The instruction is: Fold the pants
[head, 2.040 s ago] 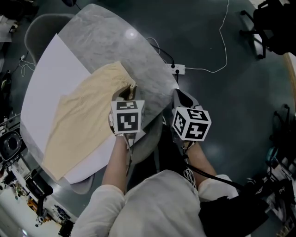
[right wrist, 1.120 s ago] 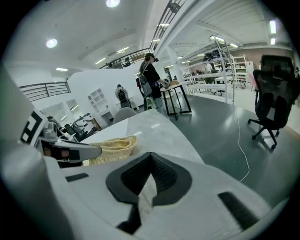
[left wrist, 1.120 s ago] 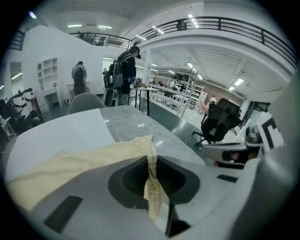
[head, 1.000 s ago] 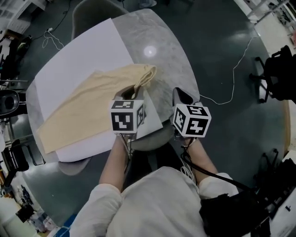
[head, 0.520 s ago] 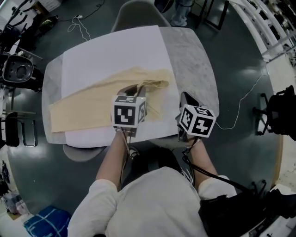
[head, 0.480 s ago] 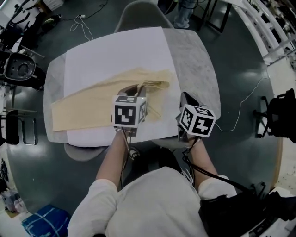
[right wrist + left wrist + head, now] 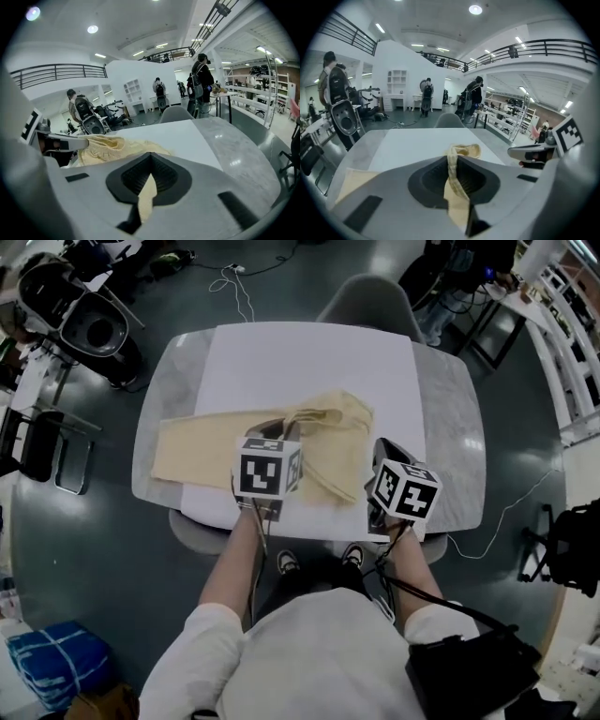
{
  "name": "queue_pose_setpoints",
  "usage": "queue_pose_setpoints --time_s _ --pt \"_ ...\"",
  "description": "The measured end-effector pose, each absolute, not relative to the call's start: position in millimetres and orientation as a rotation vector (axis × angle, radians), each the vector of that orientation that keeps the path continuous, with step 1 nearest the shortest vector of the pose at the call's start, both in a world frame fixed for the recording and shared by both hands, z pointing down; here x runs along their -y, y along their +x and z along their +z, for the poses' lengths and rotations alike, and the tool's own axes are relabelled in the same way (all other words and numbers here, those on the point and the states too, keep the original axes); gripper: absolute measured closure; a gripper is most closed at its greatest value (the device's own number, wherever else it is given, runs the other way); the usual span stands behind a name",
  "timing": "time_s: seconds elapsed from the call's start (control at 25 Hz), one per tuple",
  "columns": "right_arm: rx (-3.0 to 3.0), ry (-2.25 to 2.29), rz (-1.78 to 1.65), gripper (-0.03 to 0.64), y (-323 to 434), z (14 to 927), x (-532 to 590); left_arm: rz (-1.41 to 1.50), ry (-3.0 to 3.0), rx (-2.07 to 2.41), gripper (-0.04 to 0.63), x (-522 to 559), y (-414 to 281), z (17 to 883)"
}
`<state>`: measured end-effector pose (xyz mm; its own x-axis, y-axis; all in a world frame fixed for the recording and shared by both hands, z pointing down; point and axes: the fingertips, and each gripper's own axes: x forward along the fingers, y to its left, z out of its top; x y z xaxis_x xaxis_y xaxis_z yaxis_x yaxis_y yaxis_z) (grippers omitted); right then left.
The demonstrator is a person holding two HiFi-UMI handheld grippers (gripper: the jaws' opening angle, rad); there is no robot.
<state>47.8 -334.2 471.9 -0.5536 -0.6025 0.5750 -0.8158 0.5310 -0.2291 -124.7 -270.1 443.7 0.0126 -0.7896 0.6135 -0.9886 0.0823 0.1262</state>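
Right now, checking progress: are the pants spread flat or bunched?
Bunched at one end: the left gripper and right gripper pinch the pants there; the rest lies flat.

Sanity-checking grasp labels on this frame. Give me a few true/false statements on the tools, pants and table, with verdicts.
1. The left tool is shut on the pants. True.
2. The right tool is open and empty. False: it is also shut on pants fabric.
3. A white sheet lies on the table under the pants. True.
4. The pants are dark blue. False: they are pale yellow.
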Motion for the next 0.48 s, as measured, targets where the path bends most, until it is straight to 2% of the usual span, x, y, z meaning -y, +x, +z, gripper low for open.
queue_pose_setpoints --time_s 0.48 --pt "2.376 0.916 0.583 0.624 -122 462 286 0.342 1.526 1.975 0.551 188 -307 431"
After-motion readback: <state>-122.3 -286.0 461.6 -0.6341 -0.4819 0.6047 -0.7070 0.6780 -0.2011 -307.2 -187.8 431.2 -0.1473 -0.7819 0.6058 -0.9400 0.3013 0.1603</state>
